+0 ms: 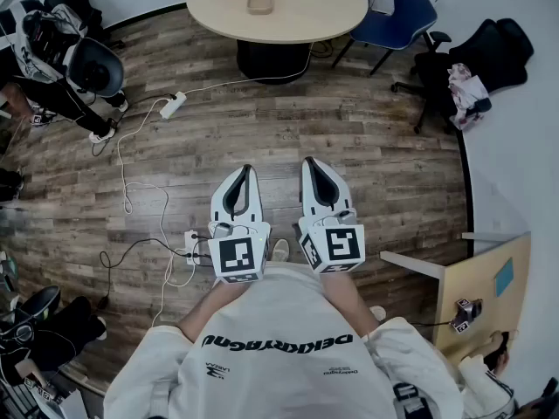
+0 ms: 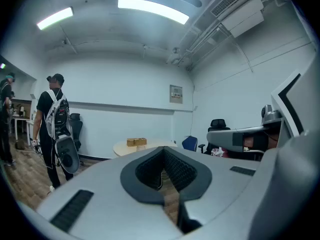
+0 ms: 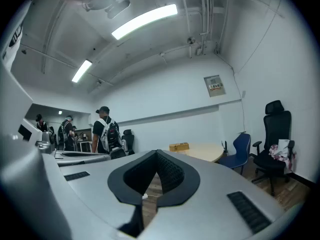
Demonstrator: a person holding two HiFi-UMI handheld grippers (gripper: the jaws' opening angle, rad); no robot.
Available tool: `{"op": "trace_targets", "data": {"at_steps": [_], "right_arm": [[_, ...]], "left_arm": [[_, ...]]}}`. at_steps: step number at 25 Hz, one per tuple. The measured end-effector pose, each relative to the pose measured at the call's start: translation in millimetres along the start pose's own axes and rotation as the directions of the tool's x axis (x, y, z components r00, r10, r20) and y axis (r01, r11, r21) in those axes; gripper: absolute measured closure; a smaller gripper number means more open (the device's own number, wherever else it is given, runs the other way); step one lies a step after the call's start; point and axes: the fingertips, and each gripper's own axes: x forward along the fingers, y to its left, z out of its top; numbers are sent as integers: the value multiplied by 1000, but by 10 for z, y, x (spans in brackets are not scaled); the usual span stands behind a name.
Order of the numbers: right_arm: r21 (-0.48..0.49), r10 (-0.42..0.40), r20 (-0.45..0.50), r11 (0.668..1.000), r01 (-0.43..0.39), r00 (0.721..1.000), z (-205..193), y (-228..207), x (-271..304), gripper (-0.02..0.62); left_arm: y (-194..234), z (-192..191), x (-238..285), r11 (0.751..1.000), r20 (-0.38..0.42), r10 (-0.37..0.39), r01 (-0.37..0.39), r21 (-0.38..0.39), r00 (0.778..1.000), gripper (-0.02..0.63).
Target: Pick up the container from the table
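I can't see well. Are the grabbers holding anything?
No. The left gripper and right gripper are shut, empty; the container sits on the table.

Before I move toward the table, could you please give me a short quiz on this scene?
1. True or false: the left hand-held gripper and the right hand-held gripper are both shut and empty.
2. The container lies on: A) the floor, B) the round table, C) the blue chair.
3. What white thing with a cable lies on the wooden floor, left of the table?
Key: 1 true; 2 B; 3 the power strip.
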Motion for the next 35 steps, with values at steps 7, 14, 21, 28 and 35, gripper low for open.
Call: {"op": "trace_targets", "data": {"at_steps": [7, 14, 21, 28, 35], "right_arm": [[44, 41, 24, 998, -42, 999, -3, -283, -44, 563], [43, 51, -6, 998, -51, 999, -145, -452, 129, 563], [25, 63, -17, 998, -63, 998, -199, -758, 748, 563], [7, 45, -5, 999, -45, 999, -6, -949, 1894, 563], [5, 6, -13, 1000, -6, 1000, 276, -1188, 3092, 561]], "left_arm": [[-285, -46, 130, 1000, -17, 15, -15, 14, 1000, 591], [-330, -141, 271, 999, -32, 52, -52, 15, 998, 591], [-169, -258, 933, 998, -28, 57, -57, 9, 998, 591], [398, -131, 1984, 999, -6, 38, -38, -11, 999, 591], [1041, 102, 3099, 1000, -2, -7, 7, -9, 1000, 591]]}}
